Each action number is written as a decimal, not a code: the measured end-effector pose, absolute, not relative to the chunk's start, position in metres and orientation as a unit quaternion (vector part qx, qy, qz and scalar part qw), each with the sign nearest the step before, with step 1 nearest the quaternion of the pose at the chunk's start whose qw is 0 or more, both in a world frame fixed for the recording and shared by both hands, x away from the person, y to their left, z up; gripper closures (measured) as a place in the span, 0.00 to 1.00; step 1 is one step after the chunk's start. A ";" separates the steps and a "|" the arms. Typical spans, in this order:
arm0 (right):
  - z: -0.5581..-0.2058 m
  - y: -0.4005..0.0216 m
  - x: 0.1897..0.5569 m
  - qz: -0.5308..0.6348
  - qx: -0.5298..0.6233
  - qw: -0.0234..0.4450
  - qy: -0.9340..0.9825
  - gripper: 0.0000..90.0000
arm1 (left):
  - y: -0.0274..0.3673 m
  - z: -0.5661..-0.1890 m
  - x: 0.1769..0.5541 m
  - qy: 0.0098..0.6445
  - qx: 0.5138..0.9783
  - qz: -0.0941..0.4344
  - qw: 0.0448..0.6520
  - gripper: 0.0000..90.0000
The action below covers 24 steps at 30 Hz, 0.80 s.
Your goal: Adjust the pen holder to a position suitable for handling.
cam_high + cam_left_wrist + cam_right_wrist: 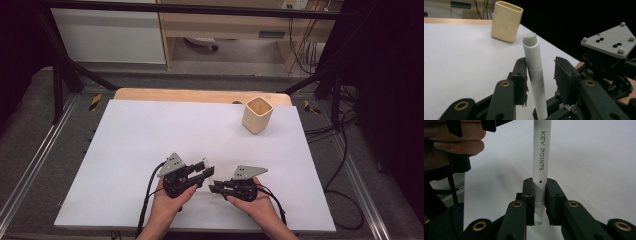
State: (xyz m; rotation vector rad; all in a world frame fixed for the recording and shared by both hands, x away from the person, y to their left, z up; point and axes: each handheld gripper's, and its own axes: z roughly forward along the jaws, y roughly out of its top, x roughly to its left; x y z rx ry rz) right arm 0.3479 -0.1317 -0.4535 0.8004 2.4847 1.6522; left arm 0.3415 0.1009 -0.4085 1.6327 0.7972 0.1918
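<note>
A white marker with a pale capped end, printed "KEY POINTS", runs between my two grippers near the table's front edge. My right gripper is shut on one end of it, both pads pressing on the barrel. My left gripper has the marker between its jaws. The barrel leans on one pad and a gap shows to the other. In the high view the left gripper and right gripper point at each other, tips almost meeting. A cream square cup stands upright at the back right.
A white sheet covers the wooden table, with wide bare room to the left and middle. The cream cup stands beyond the left gripper. Black frame bars and cables lie around the table's sides. A hand grips the left gripper's body.
</note>
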 end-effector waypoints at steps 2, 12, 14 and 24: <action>-0.454 -0.131 0.348 0.535 0.259 0.024 0.803 0.87 | 0.101 -0.409 0.342 0.347 0.707 0.081 0.611 0.71; -0.456 -0.131 0.348 0.535 0.261 0.018 0.803 0.87 | 0.101 -0.411 0.343 0.351 0.708 0.080 0.607 0.79; -0.456 -0.131 0.348 0.535 0.261 0.018 0.803 0.87 | 0.101 -0.412 0.343 0.350 0.710 0.080 0.606 0.79; -0.456 -0.130 0.347 0.536 0.261 0.017 0.803 0.87 | 0.102 -0.412 0.344 0.346 0.710 0.067 0.610 0.87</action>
